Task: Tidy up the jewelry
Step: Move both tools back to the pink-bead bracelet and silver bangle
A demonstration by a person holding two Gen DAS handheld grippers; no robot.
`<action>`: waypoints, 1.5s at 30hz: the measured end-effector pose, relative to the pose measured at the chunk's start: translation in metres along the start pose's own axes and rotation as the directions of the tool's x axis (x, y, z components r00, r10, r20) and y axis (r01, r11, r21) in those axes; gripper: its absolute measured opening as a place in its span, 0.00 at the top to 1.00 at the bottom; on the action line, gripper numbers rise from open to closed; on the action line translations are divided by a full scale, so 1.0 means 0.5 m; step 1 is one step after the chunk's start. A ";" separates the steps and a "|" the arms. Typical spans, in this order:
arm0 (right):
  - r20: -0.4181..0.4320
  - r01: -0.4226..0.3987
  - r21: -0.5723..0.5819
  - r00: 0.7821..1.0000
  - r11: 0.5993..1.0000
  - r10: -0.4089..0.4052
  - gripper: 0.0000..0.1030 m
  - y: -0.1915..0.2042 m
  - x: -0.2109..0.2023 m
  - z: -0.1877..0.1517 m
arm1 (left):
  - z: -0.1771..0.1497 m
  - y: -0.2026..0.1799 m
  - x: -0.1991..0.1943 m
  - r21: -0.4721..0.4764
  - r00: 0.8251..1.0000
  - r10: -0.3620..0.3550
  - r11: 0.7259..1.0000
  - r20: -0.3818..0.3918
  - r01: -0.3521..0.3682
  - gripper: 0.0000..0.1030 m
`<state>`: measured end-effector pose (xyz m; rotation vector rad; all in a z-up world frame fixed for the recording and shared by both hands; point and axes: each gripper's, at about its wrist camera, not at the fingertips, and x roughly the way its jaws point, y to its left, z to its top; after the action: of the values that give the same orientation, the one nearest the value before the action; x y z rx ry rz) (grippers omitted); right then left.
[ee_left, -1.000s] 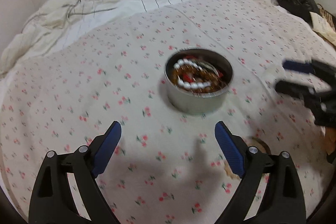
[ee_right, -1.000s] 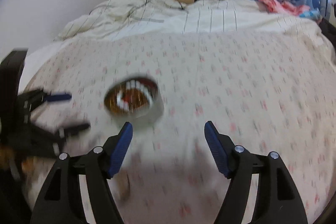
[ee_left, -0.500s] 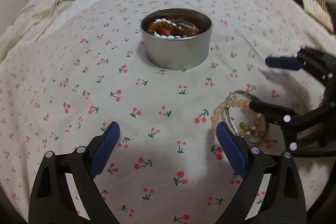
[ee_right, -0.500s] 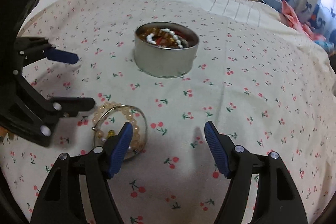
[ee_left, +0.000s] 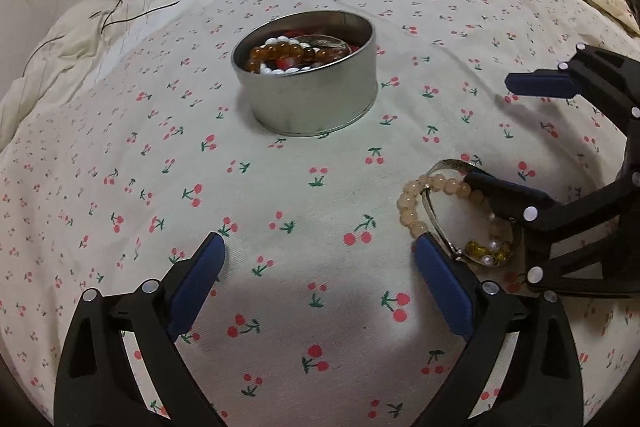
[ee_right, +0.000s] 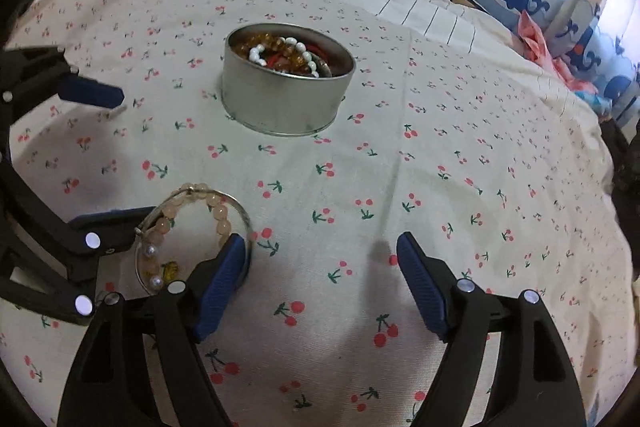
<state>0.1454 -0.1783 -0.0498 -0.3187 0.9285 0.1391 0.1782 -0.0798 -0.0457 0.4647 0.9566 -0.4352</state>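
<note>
Both claws lowered, bracelets [ee_left: 452, 215] now between them; tin [ee_left: 316, 99] beyond

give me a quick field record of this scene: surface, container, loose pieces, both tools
surface: cherry-print sheet on a bed
container: round metal tin, upright, open, with amber and white beads inside
loose pieces: pale bead bracelet and thin metal bangle, lying together on the sheet near the tin
left tool: open, nothing held
right tool: open, jaws just widened, nothing between them
</note>
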 end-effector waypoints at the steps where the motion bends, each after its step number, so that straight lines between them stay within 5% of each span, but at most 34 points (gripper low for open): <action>1: 0.001 -0.001 0.004 1.000 1.000 0.001 0.27 -0.003 -0.001 0.000 | 0.000 0.000 -0.003 0.003 1.000 0.003 1.000 0.006 -0.003 0.11; 13: 0.001 0.072 0.014 0.997 0.997 -0.072 0.27 -0.025 0.002 0.002 | 0.009 -0.008 -0.006 -0.011 0.998 -0.039 0.999 0.040 0.040 0.11; 18: -0.026 0.095 0.054 0.995 0.994 -0.094 0.25 -0.052 0.008 0.001 | 0.011 -0.008 0.022 -0.020 1.000 -0.024 1.000 -0.019 0.024 0.07; 24: -0.048 0.117 0.108 0.993 0.987 -0.112 0.24 -0.084 0.012 -0.003 | 0.016 0.019 0.010 -0.042 0.996 0.089 0.995 0.002 -0.089 0.07; 30: -0.042 0.098 0.048 0.995 0.994 -0.096 0.24 -0.055 0.013 -0.001 | 0.046 0.017 -0.002 -0.092 0.993 -0.055 0.994 0.107 0.065 0.07; 34: -0.049 0.076 0.084 0.996 0.994 -0.072 0.24 -0.068 0.012 -0.002 | 0.048 -0.002 0.042 -0.087 0.990 -0.131 0.987 0.057 0.135 0.07; 43: -0.075 0.119 0.092 0.991 0.989 -0.112 0.18 -0.089 0.017 -0.008 | 0.042 -0.002 0.057 -0.109 0.998 -0.068 0.992 0.000 0.067 0.06; 45: -0.076 0.188 0.085 0.980 0.979 -0.181 0.18 -0.097 0.014 -0.011 | 0.043 0.008 0.056 -0.120 0.999 -0.030 0.992 -0.015 0.028 0.06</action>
<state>0.1574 -0.2258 -0.0482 -0.3239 0.9644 -0.0858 0.2091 -0.0925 -0.0581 0.3469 1.0008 -0.3981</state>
